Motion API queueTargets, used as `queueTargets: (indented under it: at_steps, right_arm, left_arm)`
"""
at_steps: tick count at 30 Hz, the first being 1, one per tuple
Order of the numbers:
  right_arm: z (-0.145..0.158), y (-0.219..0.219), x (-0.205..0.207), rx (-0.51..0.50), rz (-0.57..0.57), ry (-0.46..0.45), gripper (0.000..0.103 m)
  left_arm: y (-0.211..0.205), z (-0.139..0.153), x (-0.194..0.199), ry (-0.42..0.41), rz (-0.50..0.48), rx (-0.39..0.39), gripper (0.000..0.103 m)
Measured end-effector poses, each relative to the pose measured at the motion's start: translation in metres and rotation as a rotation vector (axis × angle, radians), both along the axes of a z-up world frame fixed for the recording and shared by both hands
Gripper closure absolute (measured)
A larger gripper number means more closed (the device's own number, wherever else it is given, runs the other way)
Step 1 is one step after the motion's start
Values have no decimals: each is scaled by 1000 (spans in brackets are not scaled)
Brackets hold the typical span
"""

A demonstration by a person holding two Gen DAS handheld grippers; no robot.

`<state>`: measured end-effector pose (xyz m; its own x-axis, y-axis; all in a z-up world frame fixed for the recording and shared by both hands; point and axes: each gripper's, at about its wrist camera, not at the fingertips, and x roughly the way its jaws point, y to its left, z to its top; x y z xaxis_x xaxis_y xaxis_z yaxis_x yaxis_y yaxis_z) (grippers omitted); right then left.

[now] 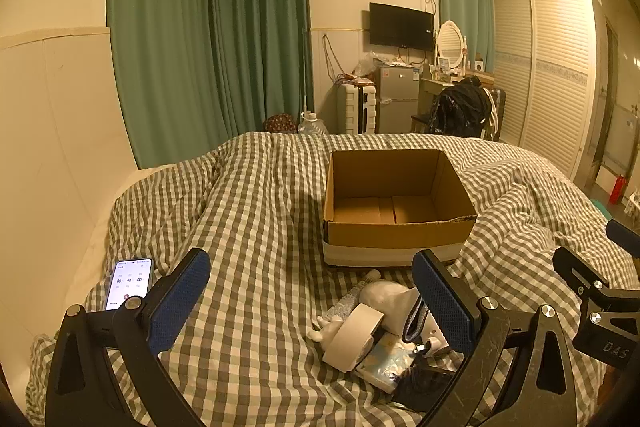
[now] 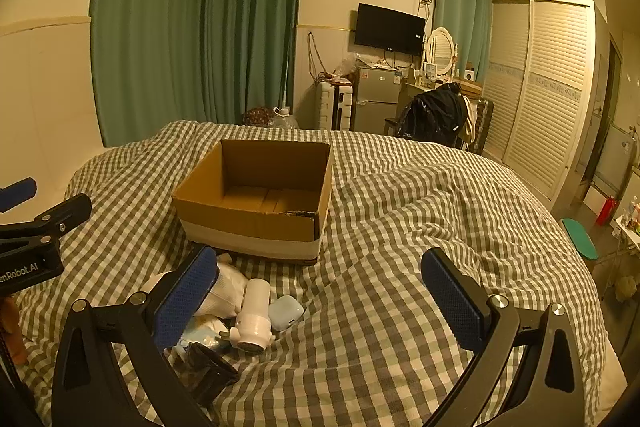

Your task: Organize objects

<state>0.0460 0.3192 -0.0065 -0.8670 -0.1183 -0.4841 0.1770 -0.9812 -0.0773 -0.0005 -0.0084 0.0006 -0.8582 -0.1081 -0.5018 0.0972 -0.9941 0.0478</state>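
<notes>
Because nothing has yet been packed, we begin with the bed under its grey-and-white checked quilt (image 1: 256,211), a soft, yielding surface that will give under any downward press. On it stands the open brown cardboard box with a pale band round its base (image 2: 248,223), upright and, as far as we can see, empty; we judge it the intended receptacle. Just before its near wall lies the heap to be sorted. The soft white fabric bundle (image 2: 230,287) should be light and compliant, best pinched at a fold. The wide roll of white tape (image 1: 354,337) is stiff and light; we would grip it across its wall. The white cylindrical plastic appliance (image 2: 253,319) looks smooth and perhaps slippery, so we would close on its narrower barrel. The pale blue rounded case (image 2: 285,311), touching the appliance, is small and hard, and could squirt out of a careless pinch. A lit smartphone (image 1: 129,283) lies well apart on the left. The left claw (image 1: 312,303) and the right claw (image 2: 320,299) both hang spread wide, holding nothing, above the quilt.
</notes>
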Motion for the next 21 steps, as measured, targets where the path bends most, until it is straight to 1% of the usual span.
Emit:
queueTargets:
  at_steps: [12, 21]
  right_arm:
    - [-4, -3, 0, -4, 27, -17, 0]
    - [-22, -7, -11, -2, 43, -70, 0]
  left_arm:
    - [-2, -12, -5, -37, -9, 5, 0]
    - [-2, -39, -20, -139, -23, 13, 0]
